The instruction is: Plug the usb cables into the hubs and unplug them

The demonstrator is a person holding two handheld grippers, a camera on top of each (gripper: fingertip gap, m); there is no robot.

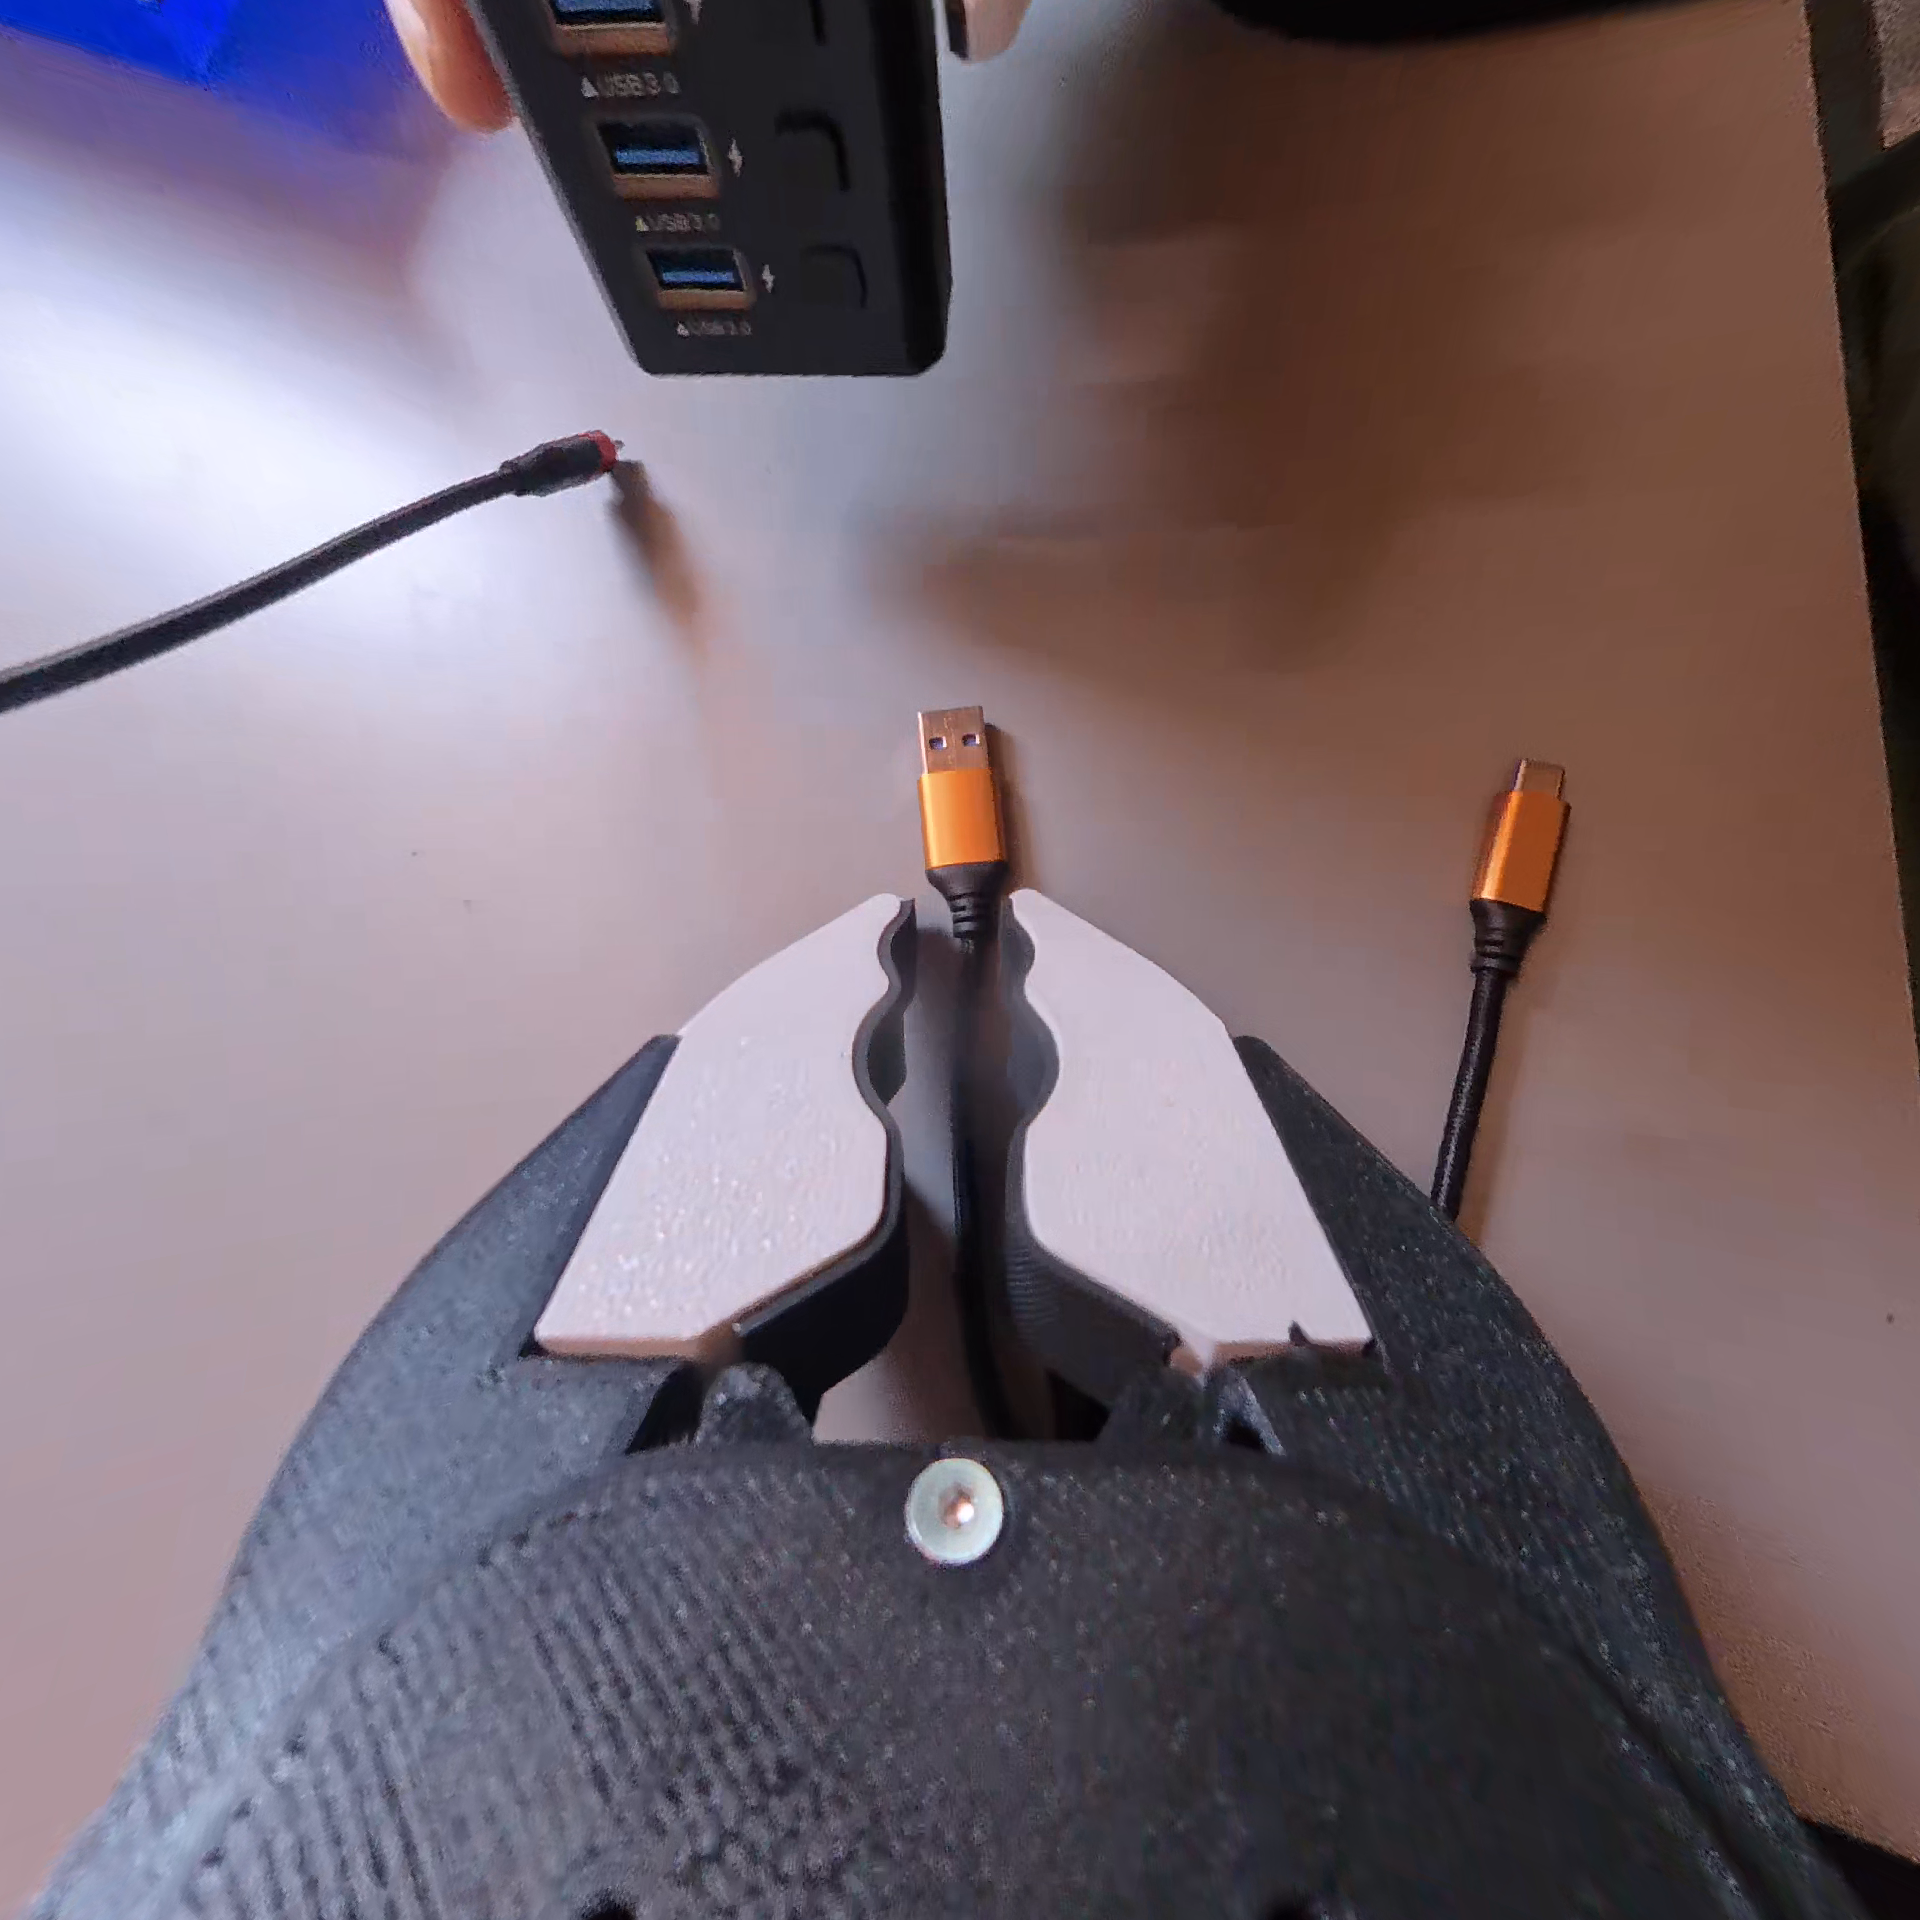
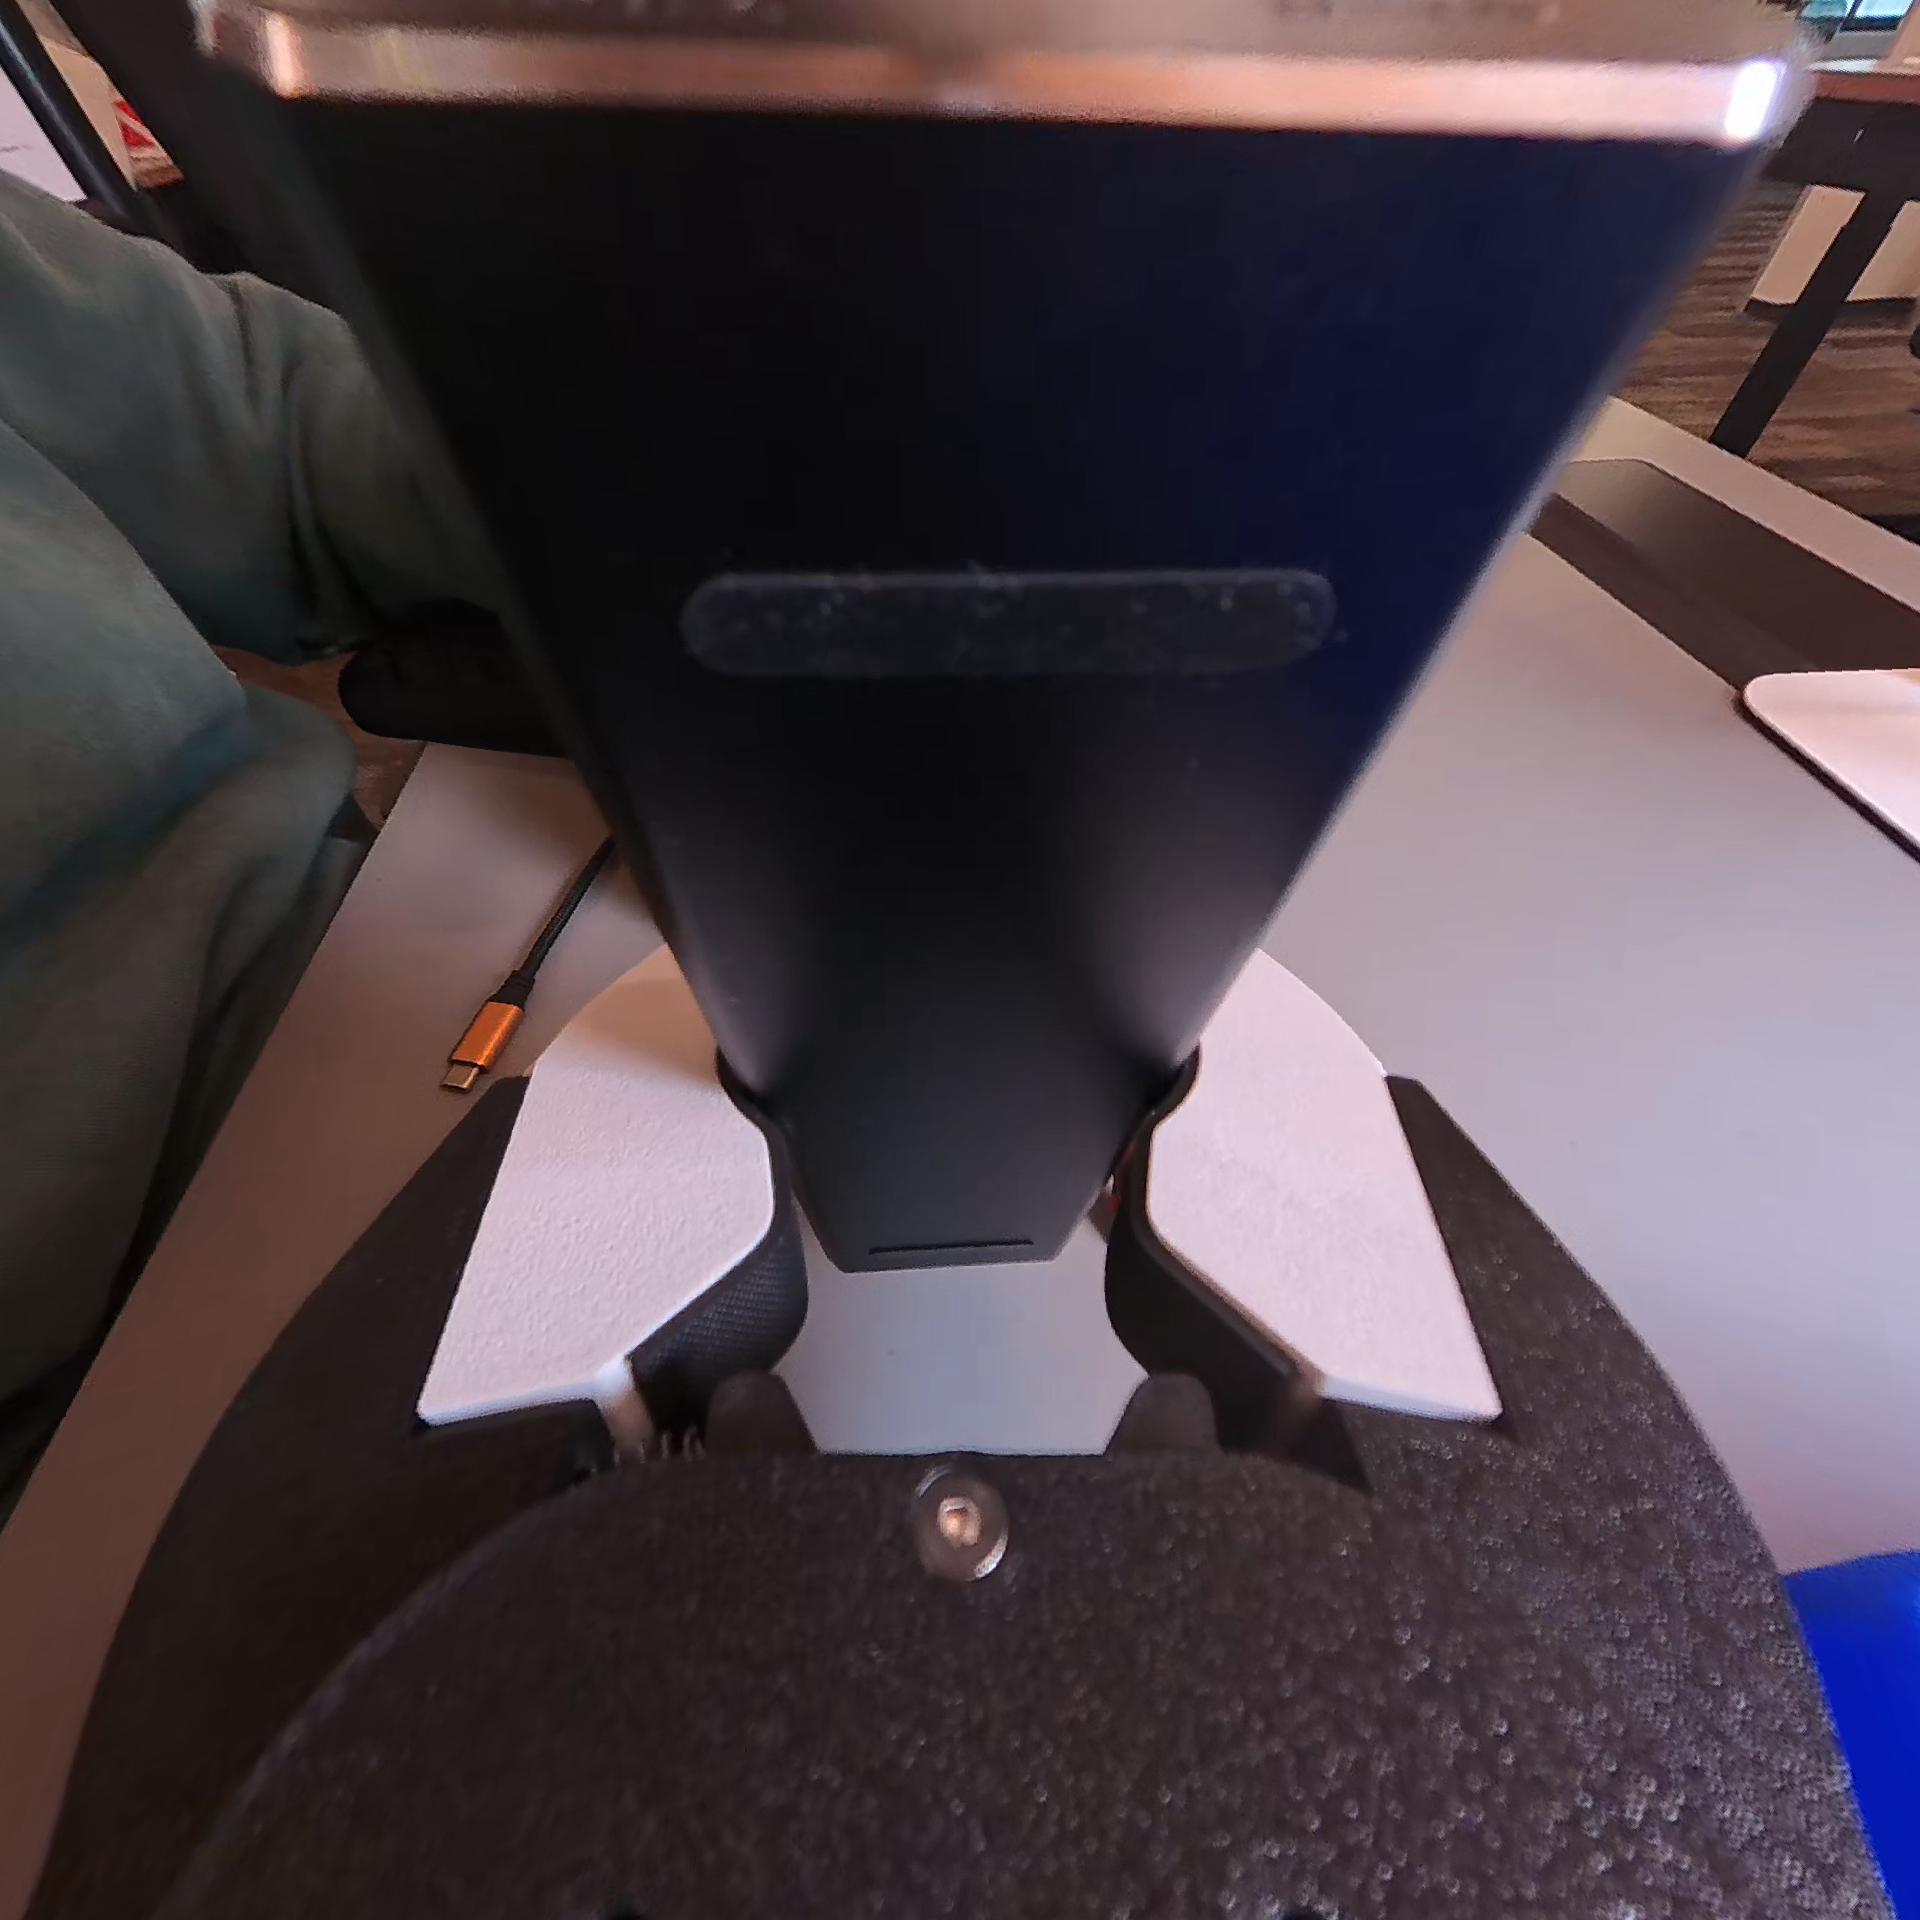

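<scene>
In the left wrist view, an orange-sleeved USB-A plug [image 1: 958,800] lies on the table just past my left gripper [image 1: 963,914]. Its black cable runs back between the fingers. The jaws stand narrowly apart on either side of the cable and do not touch it. The black hub [image 1: 769,187] hangs at the top, its blue ports facing me. My right gripper [image 2: 951,1091] is shut on the narrow end of the hub [image 2: 987,468] and holds it above the table, showing its underside. An orange USB-C plug [image 1: 1519,831] lies to the right, also seen in the right wrist view [image 2: 486,1039].
A black cable with a red-tipped plug [image 1: 561,468] lies at the left. A blue object [image 1: 156,42] sits at the far left corner. The table edge [image 1: 1860,520] runs down the right. A white mat [image 2: 1849,748] lies on the table. A person's green sleeve [image 2: 125,520] is beside the table.
</scene>
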